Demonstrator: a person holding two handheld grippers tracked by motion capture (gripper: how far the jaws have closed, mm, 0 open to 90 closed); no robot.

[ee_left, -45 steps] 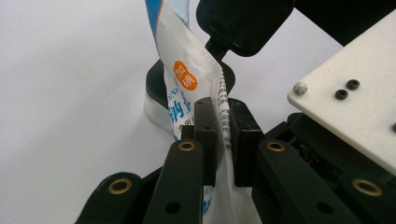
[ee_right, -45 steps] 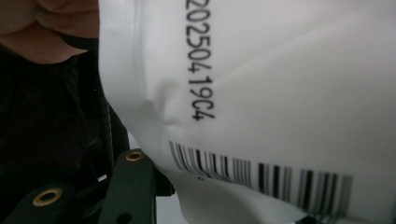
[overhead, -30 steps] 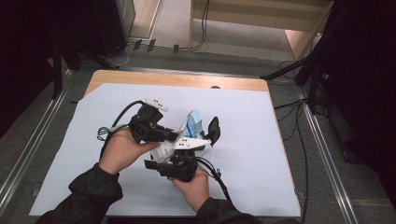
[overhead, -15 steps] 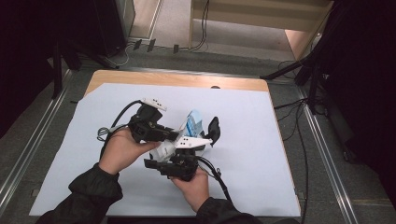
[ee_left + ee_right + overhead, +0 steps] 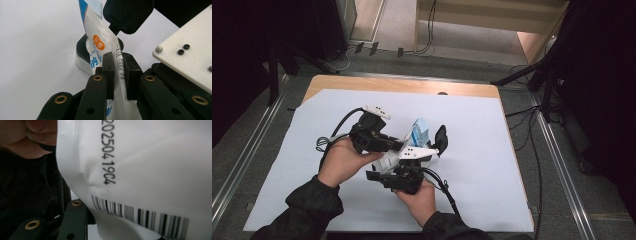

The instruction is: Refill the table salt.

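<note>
Left gripper (image 5: pixel 117 75) is clamped on the white-and-blue printed plastic pouch (image 5: pixel 100 47), steadying it above the black flip-lid container (image 5: pixel 82 50). Right gripper (image 5: pixel 404 172) holds the pouch's barcoded side, apparently for pouring or tearing.

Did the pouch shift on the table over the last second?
No. The pouch sits where it was against the table's wooden edge, with the left gripper clamped on it.

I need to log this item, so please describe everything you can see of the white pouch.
The pouch is a soft, glossy white packet with blue print and an orange round label. Its back carries a printed date code and a barcode. It stands upright above the table, slightly creased. The left tool pinches its sealed edge between both pads; the right tool is beside it.
</note>
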